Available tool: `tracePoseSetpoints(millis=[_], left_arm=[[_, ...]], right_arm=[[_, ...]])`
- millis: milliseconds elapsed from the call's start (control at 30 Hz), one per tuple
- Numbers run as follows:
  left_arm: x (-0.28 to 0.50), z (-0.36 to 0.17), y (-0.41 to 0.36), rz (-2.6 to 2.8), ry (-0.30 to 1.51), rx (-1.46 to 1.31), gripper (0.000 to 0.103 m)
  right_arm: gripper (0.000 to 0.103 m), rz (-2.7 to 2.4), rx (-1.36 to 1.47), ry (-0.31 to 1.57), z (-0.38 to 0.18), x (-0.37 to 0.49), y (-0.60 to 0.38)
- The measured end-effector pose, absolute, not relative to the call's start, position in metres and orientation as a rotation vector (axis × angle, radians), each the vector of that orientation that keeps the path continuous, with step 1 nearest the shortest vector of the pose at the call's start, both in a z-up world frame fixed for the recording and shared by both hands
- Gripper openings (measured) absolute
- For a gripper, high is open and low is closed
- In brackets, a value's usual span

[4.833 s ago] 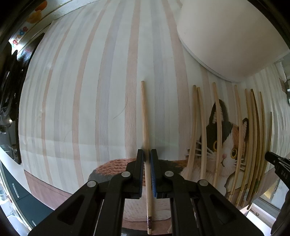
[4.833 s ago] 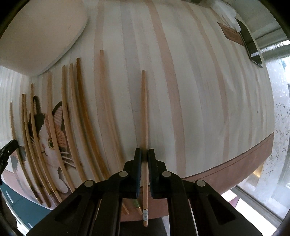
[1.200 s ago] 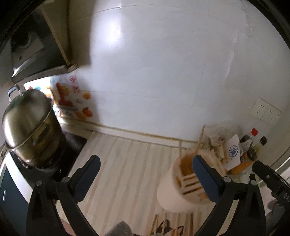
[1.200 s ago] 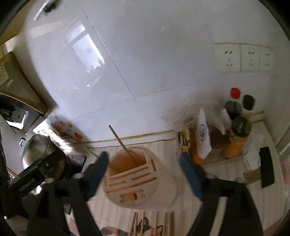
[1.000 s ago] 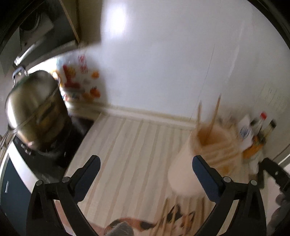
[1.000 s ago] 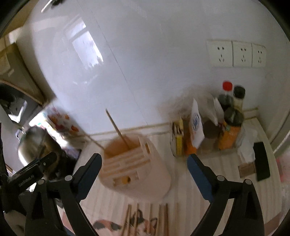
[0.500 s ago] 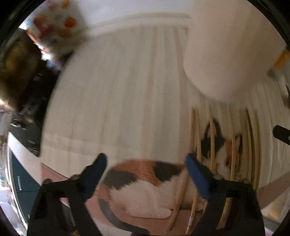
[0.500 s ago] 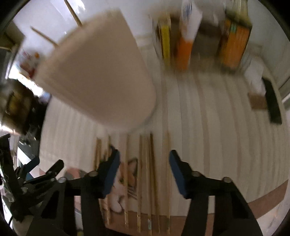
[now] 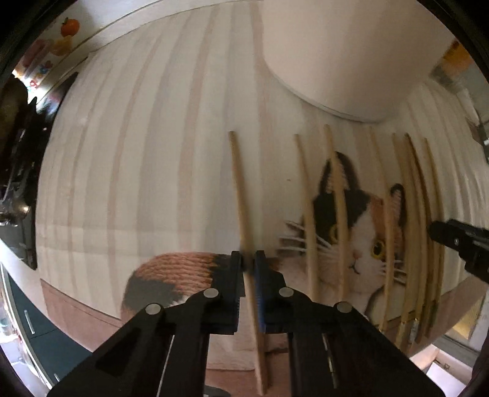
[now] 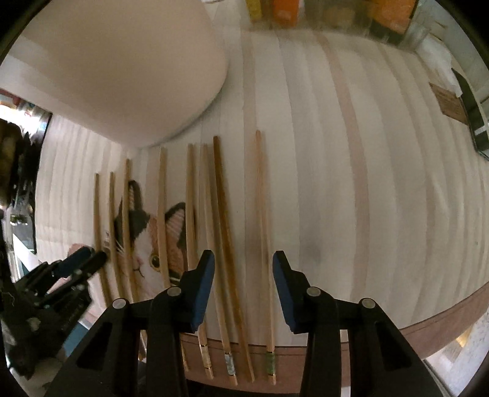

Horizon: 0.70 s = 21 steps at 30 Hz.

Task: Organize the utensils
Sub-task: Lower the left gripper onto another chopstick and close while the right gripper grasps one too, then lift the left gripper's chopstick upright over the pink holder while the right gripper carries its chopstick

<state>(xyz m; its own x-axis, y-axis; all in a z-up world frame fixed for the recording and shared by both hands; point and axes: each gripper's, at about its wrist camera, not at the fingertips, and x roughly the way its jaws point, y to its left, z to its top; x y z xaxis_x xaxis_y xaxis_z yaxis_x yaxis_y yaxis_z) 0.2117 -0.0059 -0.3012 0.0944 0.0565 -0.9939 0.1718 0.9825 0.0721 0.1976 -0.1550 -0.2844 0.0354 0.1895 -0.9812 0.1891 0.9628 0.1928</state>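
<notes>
My left gripper [image 9: 248,262] had just clamped the leftmost chopstick [image 9: 241,195], while my right gripper [image 10: 243,271], jaws closing but untouching, straddled the rightmost chopstick [image 10: 262,232], both bound for the holder [image 10: 122,61].

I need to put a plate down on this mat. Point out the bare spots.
The striped mat is bare right of the green-banded chopstick, up to the bottles. It is also bare left of the lone chopstick held by the left hand-held gripper. Crowded: the cat picture under the chopstick row, below the white holder.
</notes>
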Motion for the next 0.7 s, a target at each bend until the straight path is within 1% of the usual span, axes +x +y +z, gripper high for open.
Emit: tracePoseSetpoints(millis=[67, 100, 133, 233, 367, 433, 500, 567, 633, 667, 700], left_arm=[[0.214, -0.302, 0.001, -0.054, 1.478, 0.163, 0.005], [0.216, -0.303, 0.006, -0.048, 1.481, 0.151, 0.005], [0.218, -0.303, 0.011, -0.039, 1.484, 0.134, 0.005], [0.218, -0.303, 0.019, -0.031, 1.491, 0.101, 0.006], [0.221, -0.302, 0.029, -0.036, 1.489, 0.108, 0.006], [0.22, -0.302, 0.028, -0.036, 1.49, 0.103, 0.006], [0.219, -0.304, 0.031, -0.037, 1.492, 0.094, 0.006], [0.22, -0.304, 0.036, -0.039, 1.491, 0.095, 0.006], [0.224, -0.305, 0.045, -0.04, 1.49, 0.097, 0.006], [0.22, -0.3, 0.031, -0.039, 1.49, 0.098, 0.006], [0.22, -0.3, 0.032, -0.041, 1.489, 0.097, 0.006]], right_arm=[[0.04, -0.023, 0.28, 1.551, -0.29, 0.196, -0.156], [0.038, -0.032, 0.278, 1.543, -0.29, 0.195, -0.156], [0.03, -0.038, 0.275, 1.539, -0.29, 0.194, -0.157], [0.014, -0.034, 0.28, 1.533, -0.291, 0.19, -0.161], [0.013, -0.042, 0.265, 1.541, -0.288, 0.185, -0.162], [0.013, -0.006, 0.345, 1.547, -0.286, 0.183, -0.17], [0.014, 0.011, 0.429, 1.515, -0.279, 0.18, -0.182], [0.016, -0.001, 0.44, 1.496, -0.273, 0.178, -0.193], [0.016, -0.015, 0.443, 1.5, -0.272, 0.176, -0.2], [0.016, -0.015, 0.442, 1.508, -0.275, 0.175, -0.201], [0.016, -0.017, 0.426, 1.518, -0.277, 0.175, -0.202]])
